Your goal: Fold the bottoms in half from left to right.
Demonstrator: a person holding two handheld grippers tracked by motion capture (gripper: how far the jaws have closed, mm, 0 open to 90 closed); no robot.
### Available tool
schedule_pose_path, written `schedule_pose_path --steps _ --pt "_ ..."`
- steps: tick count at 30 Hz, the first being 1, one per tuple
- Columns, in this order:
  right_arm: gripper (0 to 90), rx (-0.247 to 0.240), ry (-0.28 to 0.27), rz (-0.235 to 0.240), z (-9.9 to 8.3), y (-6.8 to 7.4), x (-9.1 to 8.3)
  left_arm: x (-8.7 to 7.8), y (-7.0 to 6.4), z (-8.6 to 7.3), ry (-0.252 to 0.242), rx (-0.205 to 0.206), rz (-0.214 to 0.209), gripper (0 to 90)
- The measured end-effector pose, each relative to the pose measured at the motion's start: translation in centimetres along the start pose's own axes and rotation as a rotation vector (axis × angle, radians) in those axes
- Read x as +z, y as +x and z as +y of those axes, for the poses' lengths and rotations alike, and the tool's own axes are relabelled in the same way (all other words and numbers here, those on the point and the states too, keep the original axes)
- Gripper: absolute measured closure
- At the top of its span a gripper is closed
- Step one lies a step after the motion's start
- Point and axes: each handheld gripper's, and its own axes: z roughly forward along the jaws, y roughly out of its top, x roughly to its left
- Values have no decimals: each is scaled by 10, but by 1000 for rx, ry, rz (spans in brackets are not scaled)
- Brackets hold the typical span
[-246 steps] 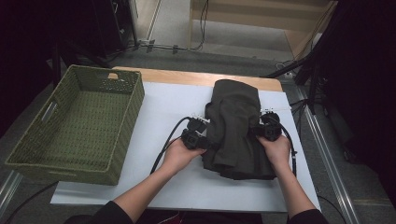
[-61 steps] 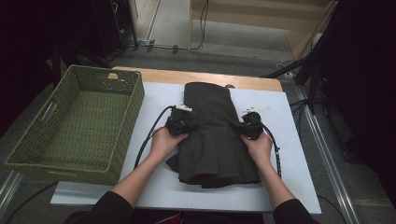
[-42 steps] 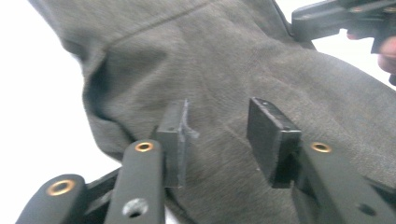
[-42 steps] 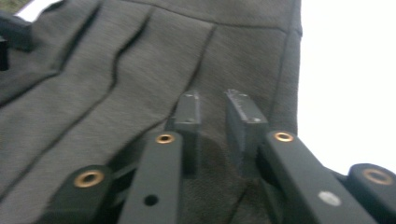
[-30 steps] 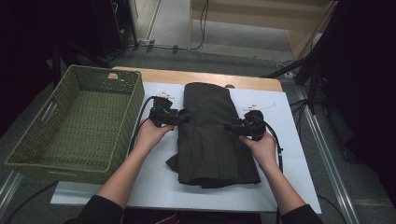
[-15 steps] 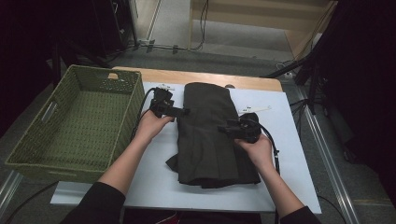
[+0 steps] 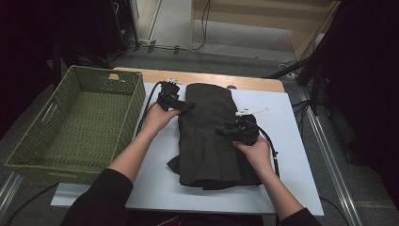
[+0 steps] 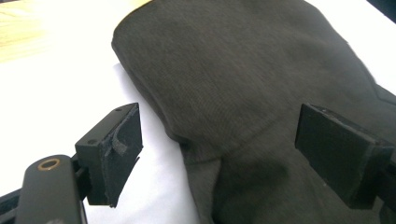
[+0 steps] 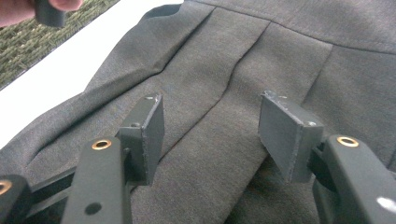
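No brand, label or writing is being shown legibly. One dark folded garment (image 7: 211, 136) is lying on the white sheet (image 7: 291, 155), right of one green woven basket (image 7: 70, 127). The left gripper (image 7: 188, 106) is being held wide open at its left edge, gripping nothing. The right gripper (image 7: 221, 132) is being held wide open over its pleats.

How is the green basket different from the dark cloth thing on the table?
The green basket is woven, stiff and stands up with walls; the dark folded garment is soft, pleated and lies flat. The basket sits at the table's left edge, away from the hands; the garment lies between the left hand-held gripper and the right hand-held gripper, both open. Both rest on the white sheet.
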Motion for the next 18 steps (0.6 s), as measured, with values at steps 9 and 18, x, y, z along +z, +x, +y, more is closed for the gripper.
schedule_pose_path --steps 9,18 --pt "393 -21 3 5 1 7 3 25 10 8 41 8 36 160" --pt "393 -20 -2 10 -1 12 4 47 13 14 30 17 46 158"
